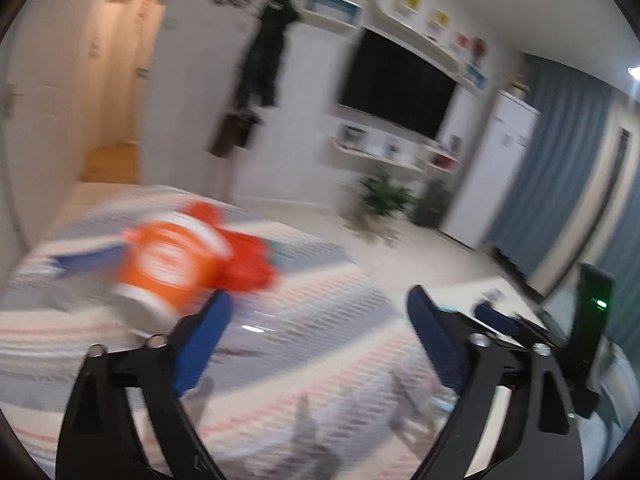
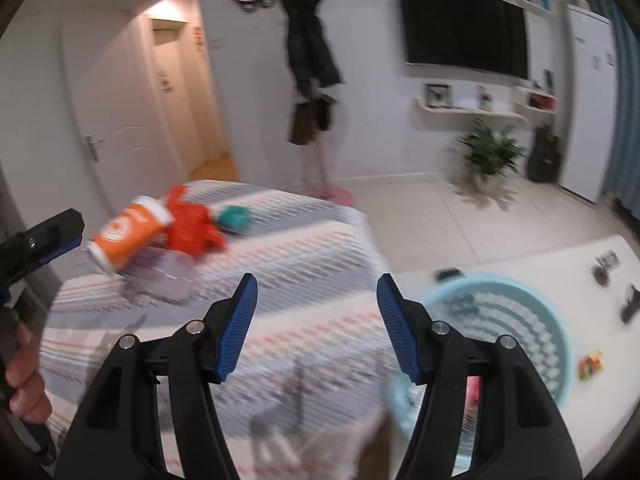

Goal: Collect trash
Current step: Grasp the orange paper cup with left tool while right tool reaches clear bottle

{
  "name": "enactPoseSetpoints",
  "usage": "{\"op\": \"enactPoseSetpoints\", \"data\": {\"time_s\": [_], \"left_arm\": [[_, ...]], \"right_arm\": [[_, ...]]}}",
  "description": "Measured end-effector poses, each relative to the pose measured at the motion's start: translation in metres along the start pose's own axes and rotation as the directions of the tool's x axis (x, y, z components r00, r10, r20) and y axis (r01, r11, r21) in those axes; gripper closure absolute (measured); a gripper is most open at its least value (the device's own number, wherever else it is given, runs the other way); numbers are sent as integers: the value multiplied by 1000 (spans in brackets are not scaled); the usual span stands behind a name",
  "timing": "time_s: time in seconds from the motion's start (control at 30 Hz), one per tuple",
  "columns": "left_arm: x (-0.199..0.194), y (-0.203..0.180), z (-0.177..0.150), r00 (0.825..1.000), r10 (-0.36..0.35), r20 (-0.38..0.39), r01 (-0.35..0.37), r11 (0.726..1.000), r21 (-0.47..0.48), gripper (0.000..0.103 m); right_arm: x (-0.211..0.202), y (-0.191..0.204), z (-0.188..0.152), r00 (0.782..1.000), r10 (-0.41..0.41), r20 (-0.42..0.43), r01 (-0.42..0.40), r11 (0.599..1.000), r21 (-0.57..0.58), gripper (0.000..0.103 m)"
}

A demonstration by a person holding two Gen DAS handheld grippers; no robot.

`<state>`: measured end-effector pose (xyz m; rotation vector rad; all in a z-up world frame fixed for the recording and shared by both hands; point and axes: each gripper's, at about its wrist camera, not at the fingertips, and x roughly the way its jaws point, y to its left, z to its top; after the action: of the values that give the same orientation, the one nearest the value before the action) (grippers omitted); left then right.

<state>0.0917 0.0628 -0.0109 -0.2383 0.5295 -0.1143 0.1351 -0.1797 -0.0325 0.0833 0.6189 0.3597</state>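
Note:
An orange paper cup [image 1: 172, 268] lies on its side on the striped bedspread [image 1: 300, 360], blurred, just beyond my left gripper's left fingertip. A crumpled red wrapper [image 1: 248, 264] lies against the cup. My left gripper [image 1: 319, 294] is open wide with nothing between its pads. In the right wrist view the cup [image 2: 128, 236], red wrapper [image 2: 192, 228], a teal wad [image 2: 234, 218] and a clear plastic container [image 2: 168, 276] lie together at the far left of the bed. My right gripper [image 2: 317, 280] is open and empty above the bedspread. A light blue slotted basket [image 2: 520, 300] stands to its right.
The basket sits on a white table [image 2: 560, 256] with small dark items and a colourful piece [image 2: 591, 365]. A hand [image 2: 24, 380] holds the left gripper at the left edge. A black device with a green light [image 1: 596, 308] stands at the right. Tiled floor, a potted plant [image 2: 490, 152] and a coat stand [image 2: 310, 60] lie beyond the bed.

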Motion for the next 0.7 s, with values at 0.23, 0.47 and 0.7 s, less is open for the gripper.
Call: {"op": "enactPoseSetpoints", "data": {"time_s": [0.23, 0.47, 0.7], "left_arm": [[15, 68, 20, 989, 127, -72, -130, 991, -41, 12], [57, 80, 18, 967, 192, -168, -193, 981, 6, 12], [77, 94, 15, 954, 180, -240, -187, 982, -8, 38]], "right_arm": [[50, 53, 9, 988, 146, -56, -147, 989, -13, 45], [85, 78, 17, 971, 196, -136, -204, 978, -50, 45], [109, 100, 23, 955, 223, -194, -248, 962, -113, 45]]}}
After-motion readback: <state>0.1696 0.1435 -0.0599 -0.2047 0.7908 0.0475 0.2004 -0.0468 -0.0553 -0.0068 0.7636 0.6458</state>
